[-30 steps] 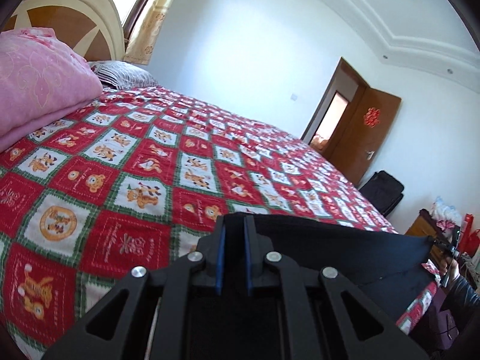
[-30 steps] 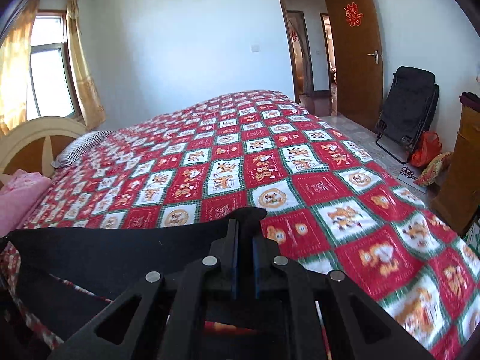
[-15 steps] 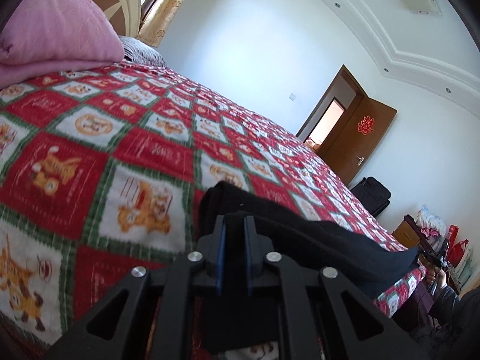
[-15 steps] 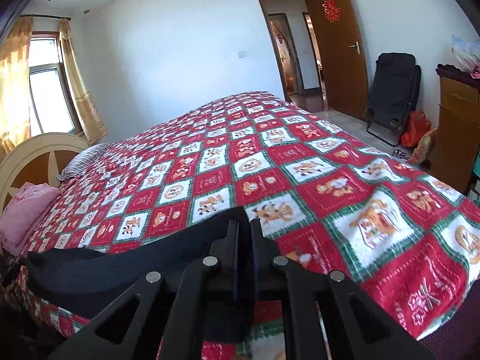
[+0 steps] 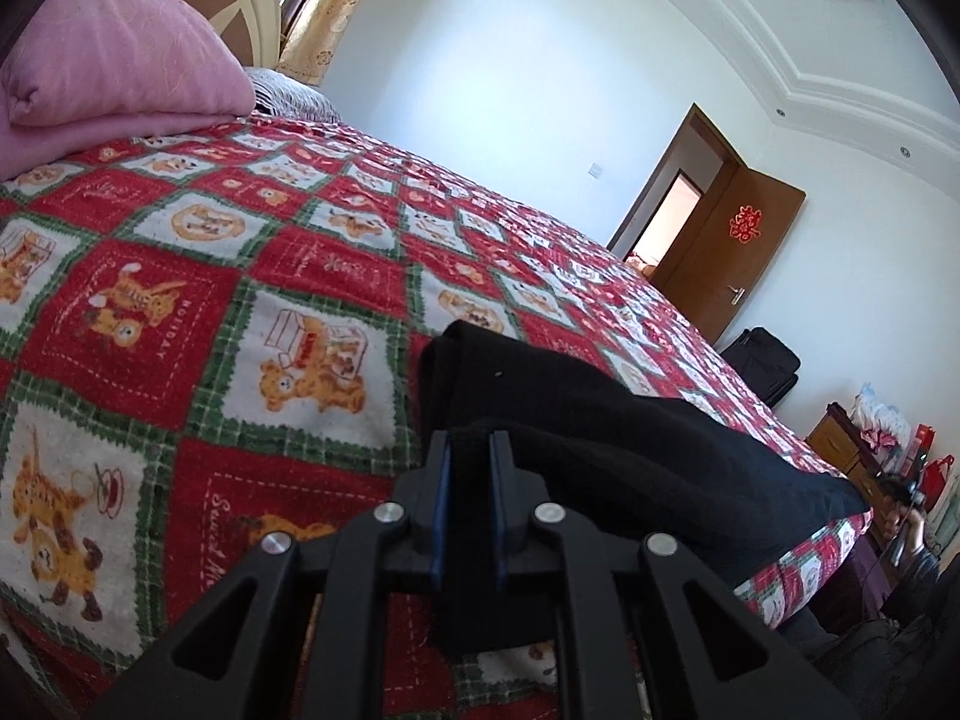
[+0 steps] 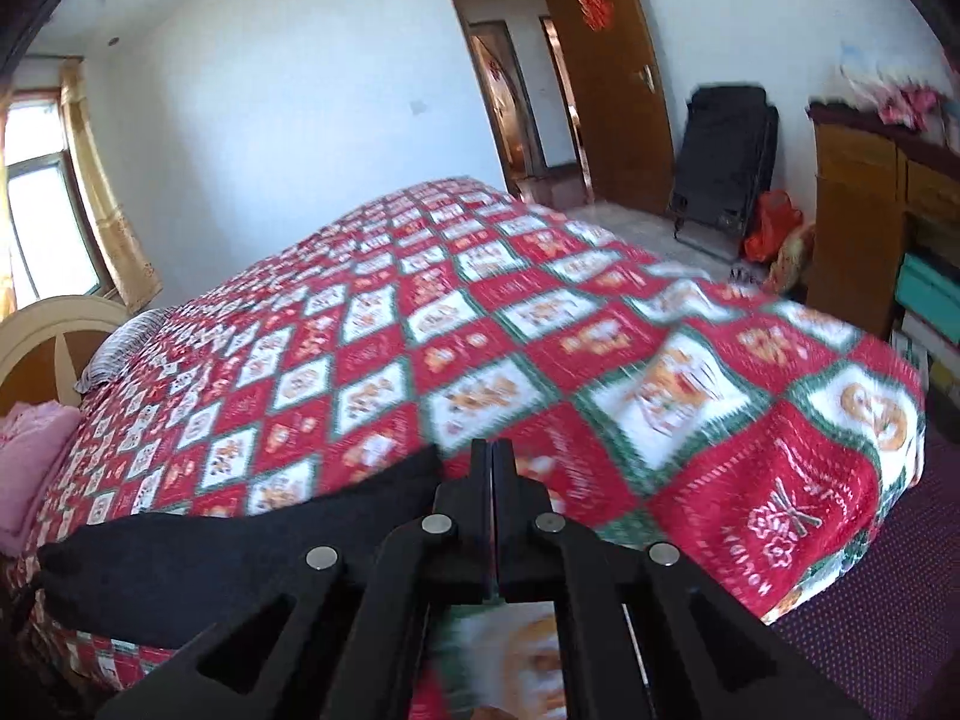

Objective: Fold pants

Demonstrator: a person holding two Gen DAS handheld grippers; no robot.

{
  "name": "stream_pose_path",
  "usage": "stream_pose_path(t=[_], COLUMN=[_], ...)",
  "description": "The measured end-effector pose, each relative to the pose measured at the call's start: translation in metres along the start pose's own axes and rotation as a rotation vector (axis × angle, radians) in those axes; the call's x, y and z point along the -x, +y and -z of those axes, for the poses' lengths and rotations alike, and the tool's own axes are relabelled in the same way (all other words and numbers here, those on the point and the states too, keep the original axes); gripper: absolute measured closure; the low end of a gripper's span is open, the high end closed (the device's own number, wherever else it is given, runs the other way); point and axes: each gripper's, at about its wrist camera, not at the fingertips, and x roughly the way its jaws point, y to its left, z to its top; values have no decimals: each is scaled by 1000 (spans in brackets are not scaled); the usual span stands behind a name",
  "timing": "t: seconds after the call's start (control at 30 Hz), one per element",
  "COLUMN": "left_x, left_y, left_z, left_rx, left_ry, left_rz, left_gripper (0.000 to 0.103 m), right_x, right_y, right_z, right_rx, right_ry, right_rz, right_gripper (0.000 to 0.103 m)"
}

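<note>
Pants, black, lie as a long band on the bed's near edge w/ one end bunched by the left tongs. Left tongs are clamped on a thick fold of the black cloth; fabric fills the gap between the blue pads. Right tongs are pressed together w/ nothing between them; pants sit just beside them on their left, touching or nearly so, can't tell which bc of blur.

Handling, my read: soft, limp, prob lightweight knit or fleece, not slippery on this fuzzy cover. It'll sag and drag if lifted from one point, so take it at the corners of an end, both layers pinched together, and keep it taut between the two hands. Nothing fragile.

Surface: bed w/ a plush red/green/white patchwork blanket, bear prints, flat but grippy, so cloth may catch when slid. Pink folded quilt at the headboard end, well apart from the pants. Room: white walls, brown door open, black folded chair beyond the bed, wooden cabinet on the right.
</note>
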Motion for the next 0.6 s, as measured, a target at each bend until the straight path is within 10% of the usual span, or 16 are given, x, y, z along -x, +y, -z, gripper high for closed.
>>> stream_pose_path(t=[0.07, 0.13, 0.17, 0.2, 0.27, 0.4, 0.6], left_x=[0, 0, 0, 0, 1, 3, 5], left_y=[-3, -6, -6, -7, -7, -9, -13], left_z=[-1, -1, -1, -1, -1, -1, 0], left_rx=[-17, -31, -36, -39, -43, -60, -66], left_ry=[3, 3, 3, 2, 2, 2, -9], left_rz=[-19, -31, -36, -38, -42, -52, -46], left_gripper=[91, 91, 91, 91, 91, 91, 91], right_x=[11, 12, 9, 6, 2, -14, -26], right_y=[44, 87, 116, 141, 198, 301, 406], right_z=[-2, 3, 10, 18, 42, 99, 178], right_rx=[96, 187, 247, 293, 411, 633, 876], right_ry=[-20, 6, 40, 66, 85, 186, 272], right_rz=[-46, -110, -166, -219, -299, -418, -538], right_gripper=[98, 60, 22, 16, 17, 50, 50])
